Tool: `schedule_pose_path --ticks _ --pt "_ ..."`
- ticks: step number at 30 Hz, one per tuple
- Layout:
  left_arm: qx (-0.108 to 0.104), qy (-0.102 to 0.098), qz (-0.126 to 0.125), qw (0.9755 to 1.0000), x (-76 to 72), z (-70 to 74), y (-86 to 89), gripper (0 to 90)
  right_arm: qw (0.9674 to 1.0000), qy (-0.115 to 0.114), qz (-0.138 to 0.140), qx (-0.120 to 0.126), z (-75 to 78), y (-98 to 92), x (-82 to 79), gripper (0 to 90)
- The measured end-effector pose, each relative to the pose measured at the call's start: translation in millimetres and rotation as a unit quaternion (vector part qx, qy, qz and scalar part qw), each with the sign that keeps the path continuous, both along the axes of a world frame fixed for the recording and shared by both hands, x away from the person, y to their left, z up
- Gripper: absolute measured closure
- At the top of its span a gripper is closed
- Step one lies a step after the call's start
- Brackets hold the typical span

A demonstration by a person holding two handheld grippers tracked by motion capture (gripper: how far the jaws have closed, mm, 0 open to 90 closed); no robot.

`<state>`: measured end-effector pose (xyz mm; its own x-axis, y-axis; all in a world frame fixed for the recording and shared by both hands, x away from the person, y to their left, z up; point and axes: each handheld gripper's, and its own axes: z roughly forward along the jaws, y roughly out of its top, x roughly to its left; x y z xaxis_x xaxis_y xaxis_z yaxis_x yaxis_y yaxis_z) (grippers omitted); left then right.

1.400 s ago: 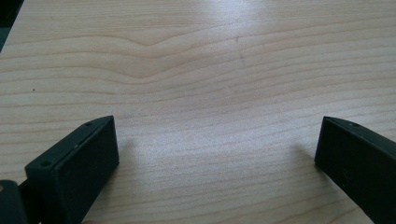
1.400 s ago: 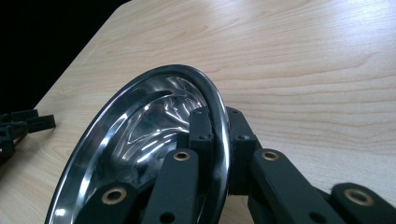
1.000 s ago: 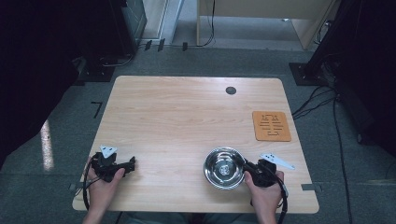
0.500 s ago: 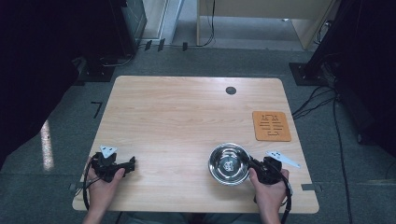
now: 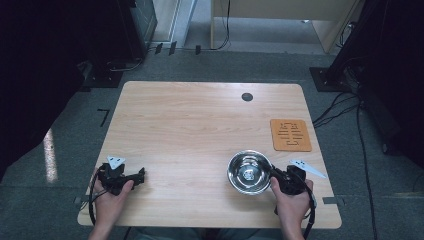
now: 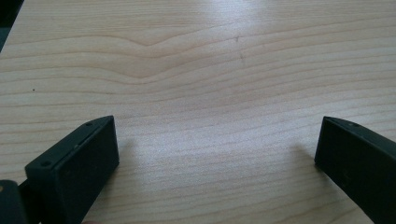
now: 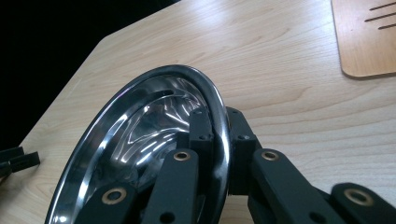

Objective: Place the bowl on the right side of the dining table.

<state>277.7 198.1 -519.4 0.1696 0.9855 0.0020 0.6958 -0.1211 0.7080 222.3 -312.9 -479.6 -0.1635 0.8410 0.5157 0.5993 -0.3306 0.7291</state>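
Steel bowl pinched at its rim near the table's front right edge.

The wooden table (image 5: 200, 130) carries a tan trivet (image 5: 290, 134) at its right side; just in front of it sits the steel bowl (image 5: 248, 172), its rim clamped between the jaws of the right gripper (image 7: 218, 133). The left gripper (image 6: 217, 149) rests at the front left, jaws wide apart over bare wood.

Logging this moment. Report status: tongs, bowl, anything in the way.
Right tongs shut on the bowl rim. Left tongs open, nothing between, low over the table. Mat just beyond the bowl; nothing between them.
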Motion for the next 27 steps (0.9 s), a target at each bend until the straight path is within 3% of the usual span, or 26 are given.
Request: schedule_pose_path --ticks 27 --pt "0.0 0.0 0.0 1.0 0.0 0.0 0.0 0.0 0.9988 -0.005 -0.049 0.005 5.5 -33.9 12.9 84.8"
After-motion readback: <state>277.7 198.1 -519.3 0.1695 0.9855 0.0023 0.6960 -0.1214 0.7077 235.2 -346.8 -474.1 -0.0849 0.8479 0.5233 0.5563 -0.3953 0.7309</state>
